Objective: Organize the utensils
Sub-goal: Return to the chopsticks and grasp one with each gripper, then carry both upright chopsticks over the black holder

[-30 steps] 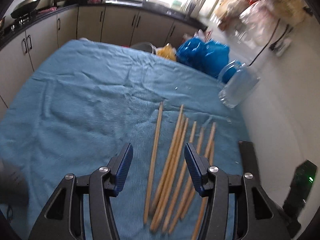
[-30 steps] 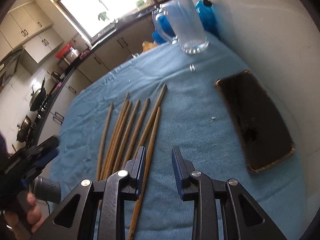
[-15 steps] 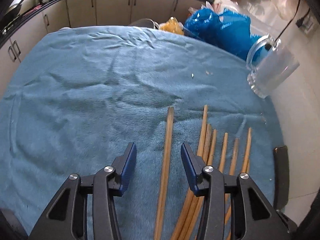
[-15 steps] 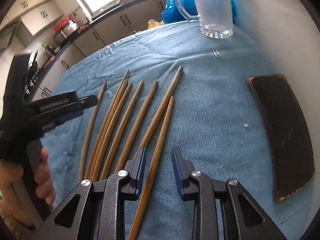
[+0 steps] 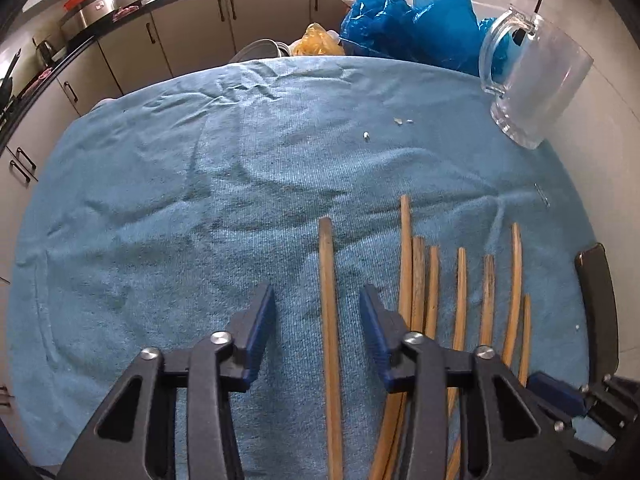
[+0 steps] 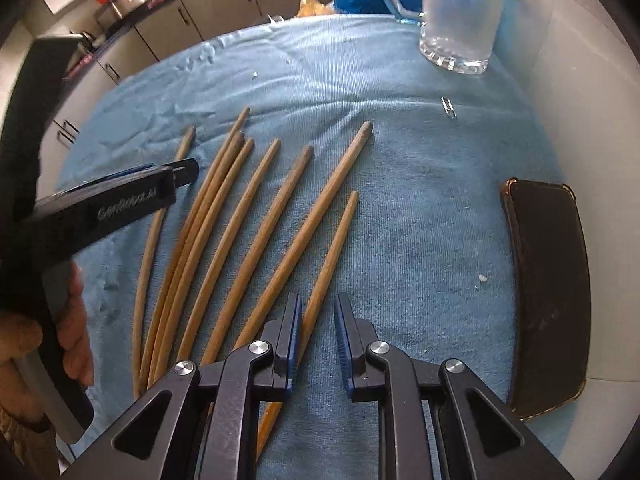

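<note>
Left tool (image 5: 317, 312) points steeply down over the blue towel (image 5: 200, 200) on the tabletop, jaws apart and just been closing, straddling the leftmost chopstick (image 5: 330, 320); pads not on it yet, so nothing gripped. Right tool (image 6: 318, 334) likewise: jaws narrow, just been closing, with the rightmost chopstick (image 6: 332, 256) running between them, a gap showing on the right pad's side; whether the left pad touches it we can't tell. We judge both are mid-pinch, one stick each. To do it well we'd keep each stick centred between the pads, close fully before lifting, and keep the left tool's right finger off the neighbouring chopsticks (image 5: 416, 280), which lie just beside it and partly bunched. Sticks are thin and round, likely to roll or pivot if caught off-centre. The rest of the sticks fan out on the towel between the two tools. Containers: one clear glass mug (image 6: 460, 12) stands upright at the far right edge of the towel, well apart from the sticks; it looks empty, probably the target. Dark phone (image 6: 548, 288) lies flat on the right.
</note>
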Demonstrator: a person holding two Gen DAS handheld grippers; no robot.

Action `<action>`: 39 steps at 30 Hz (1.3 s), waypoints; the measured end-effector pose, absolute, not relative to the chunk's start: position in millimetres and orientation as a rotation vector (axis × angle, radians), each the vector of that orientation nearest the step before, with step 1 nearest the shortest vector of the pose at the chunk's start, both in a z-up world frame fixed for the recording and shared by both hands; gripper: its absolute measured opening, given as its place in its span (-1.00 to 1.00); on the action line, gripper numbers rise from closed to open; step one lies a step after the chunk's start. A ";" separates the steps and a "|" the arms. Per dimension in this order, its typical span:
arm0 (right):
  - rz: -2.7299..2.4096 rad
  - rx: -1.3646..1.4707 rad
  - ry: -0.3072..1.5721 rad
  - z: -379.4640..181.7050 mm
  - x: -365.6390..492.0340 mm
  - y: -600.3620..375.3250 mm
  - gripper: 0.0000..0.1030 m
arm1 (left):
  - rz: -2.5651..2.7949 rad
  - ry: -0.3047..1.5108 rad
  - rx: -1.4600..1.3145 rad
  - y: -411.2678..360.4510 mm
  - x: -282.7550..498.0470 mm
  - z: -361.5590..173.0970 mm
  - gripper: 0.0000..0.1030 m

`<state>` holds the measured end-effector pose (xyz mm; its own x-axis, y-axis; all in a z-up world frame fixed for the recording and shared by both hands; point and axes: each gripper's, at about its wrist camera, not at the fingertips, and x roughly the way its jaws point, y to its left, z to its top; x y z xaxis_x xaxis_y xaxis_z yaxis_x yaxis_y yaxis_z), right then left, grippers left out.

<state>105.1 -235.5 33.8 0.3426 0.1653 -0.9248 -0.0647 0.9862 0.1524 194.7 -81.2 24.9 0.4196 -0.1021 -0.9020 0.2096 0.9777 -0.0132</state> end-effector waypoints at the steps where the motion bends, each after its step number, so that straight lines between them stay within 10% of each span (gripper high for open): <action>1: 0.139 0.084 1.222 33.7 107.7 -233.2 -0.65 | -0.193 1.122 0.107 -79.9 194.9 25.4 -0.84; 39: 0.256 0.250 0.573 141.3 -85.2 -224.7 -0.86 | -0.324 0.555 -0.161 24.6 -83.9 177.5 -0.87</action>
